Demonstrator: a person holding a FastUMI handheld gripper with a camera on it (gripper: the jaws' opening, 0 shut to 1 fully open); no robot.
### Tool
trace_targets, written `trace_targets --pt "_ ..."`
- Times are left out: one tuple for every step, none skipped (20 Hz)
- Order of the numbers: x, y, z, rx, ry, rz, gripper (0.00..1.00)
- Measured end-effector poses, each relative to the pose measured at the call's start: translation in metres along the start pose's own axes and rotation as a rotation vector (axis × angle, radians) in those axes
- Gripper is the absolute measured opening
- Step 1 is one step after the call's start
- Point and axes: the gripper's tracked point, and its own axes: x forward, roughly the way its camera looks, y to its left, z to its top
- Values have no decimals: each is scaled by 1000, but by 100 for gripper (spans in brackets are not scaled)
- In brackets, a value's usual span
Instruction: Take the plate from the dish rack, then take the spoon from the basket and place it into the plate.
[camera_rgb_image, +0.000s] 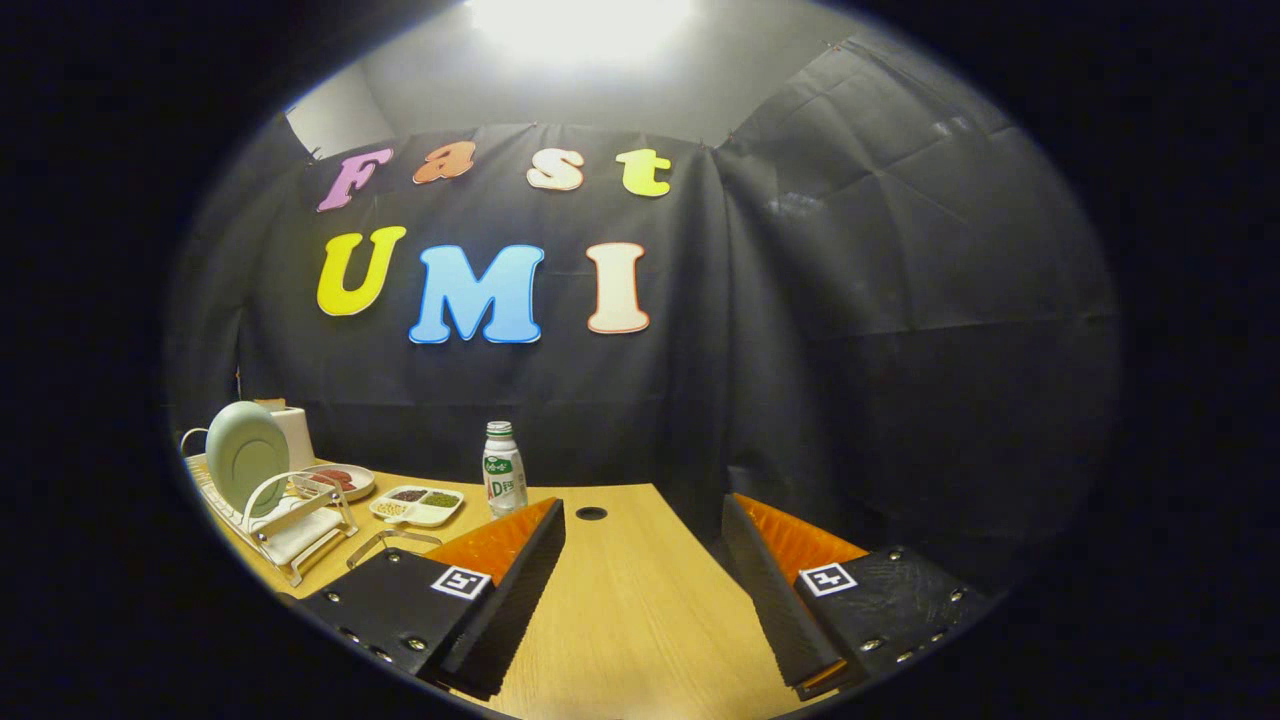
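A pale green plate (246, 453) stands upright in a white dish rack (290, 528) on the wooden table (630, 610), well off to the left of my fingers and beyond them. My gripper (645, 520) is open above the table, with bare tabletop between its fingers. A wire handle (392, 540) shows just behind the left finger; I cannot tell whether it belongs to the basket. No spoon can be made out.
A small bottle (504, 481) stands just beyond the left finger. A divided white snack dish (417, 505) and a small plate of red food (340, 481) lie between bottle and rack. A cable hole (591, 513) sits ahead. The table's right edge lies by the right finger.
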Motion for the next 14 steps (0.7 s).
trace_targets --pt "-16 -3 12 -21 8 -9 96" --pt "-31 -3 25 -34 14 -6 97" --pt "-47 -2 36 -36 21 0 96" --pt "-62 3 48 -32 22 13 96" --pt "-75 9 58 -27 24 25 96" --pt "-87 17 69 -17 27 42 96" --pt "-98 27 77 -8 29 60 96" --pt "-107 39 87 -2 29 77 96" --pt "-116 52 94 0 35 92 96" --pt "-124 67 100 4 43 108 97" --pt "-132 83 105 15 50 129 96" --pt "-139 102 109 30 56 151 96" --pt "-145 121 111 46 61 176 96" --pt "-149 141 114 58 65 199 97"
